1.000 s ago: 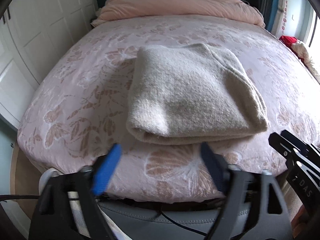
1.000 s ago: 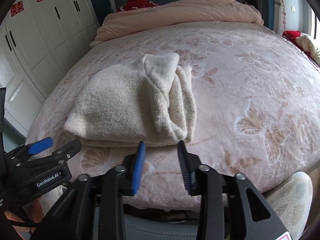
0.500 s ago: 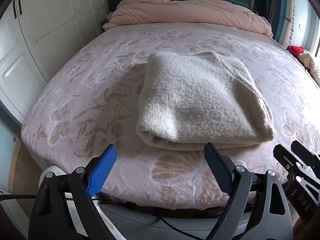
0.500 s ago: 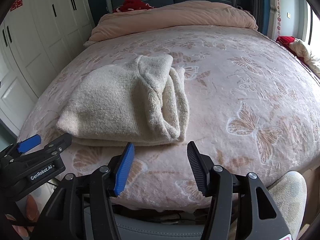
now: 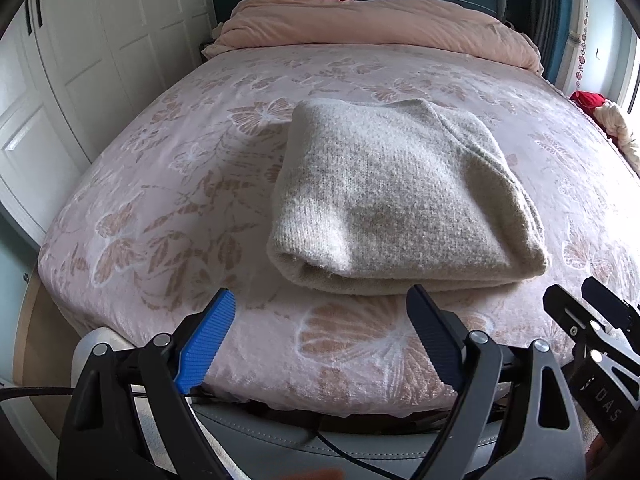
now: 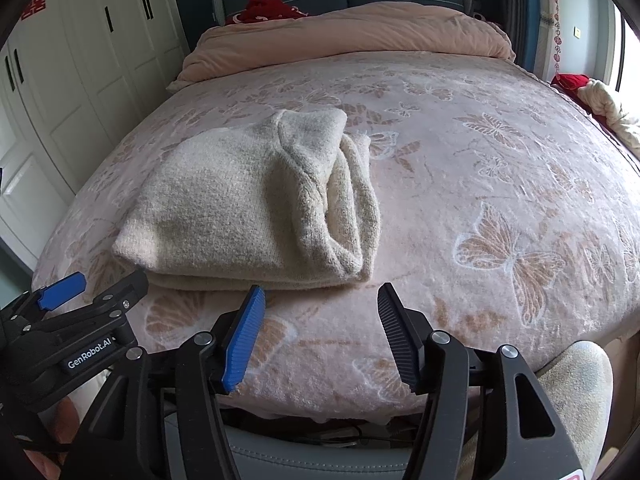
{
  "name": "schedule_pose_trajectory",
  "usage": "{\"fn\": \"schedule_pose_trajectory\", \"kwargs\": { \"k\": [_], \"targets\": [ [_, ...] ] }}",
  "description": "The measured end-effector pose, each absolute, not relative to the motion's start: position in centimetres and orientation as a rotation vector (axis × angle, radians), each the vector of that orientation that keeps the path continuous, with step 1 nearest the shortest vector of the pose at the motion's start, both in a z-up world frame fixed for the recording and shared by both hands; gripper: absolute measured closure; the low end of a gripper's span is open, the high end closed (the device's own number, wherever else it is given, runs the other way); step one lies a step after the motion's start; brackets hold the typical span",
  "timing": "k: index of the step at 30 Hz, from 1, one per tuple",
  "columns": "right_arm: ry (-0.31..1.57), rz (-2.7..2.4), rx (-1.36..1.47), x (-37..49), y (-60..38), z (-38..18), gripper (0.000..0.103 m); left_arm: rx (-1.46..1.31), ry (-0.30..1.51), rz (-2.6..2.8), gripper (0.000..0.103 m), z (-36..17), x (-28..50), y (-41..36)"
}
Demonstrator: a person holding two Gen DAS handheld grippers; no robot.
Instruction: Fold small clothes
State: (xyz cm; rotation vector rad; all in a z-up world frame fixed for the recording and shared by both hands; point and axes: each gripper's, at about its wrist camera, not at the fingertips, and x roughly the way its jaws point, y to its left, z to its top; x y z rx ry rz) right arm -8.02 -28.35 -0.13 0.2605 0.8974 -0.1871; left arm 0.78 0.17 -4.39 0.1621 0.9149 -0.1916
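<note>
Both my grippers, left (image 5: 320, 336) and right (image 6: 320, 328) (jaws widening), hold nothing; folded sweater (image 5: 400, 196): soft, thick, light; pinch its near fold.

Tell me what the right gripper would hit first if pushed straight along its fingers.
The right gripper, jaws opening with nothing between them, would probably meet the pink butterfly-patterned bedspread first, just short of the folded cream knit garment's open right-hand end; depth is unclear.
</note>
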Motion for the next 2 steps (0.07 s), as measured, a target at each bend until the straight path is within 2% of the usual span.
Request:
{"fn": "schedule_pose_trajectory", "kwargs": {
  "k": [2],
  "targets": [
    [0.897, -0.185, 0.254, -8.01, -28.03, -0.07, 0.045, 0.167, 0.913, -0.198, 0.018, -4.37, 0.67, -0.01]
  ]
}}
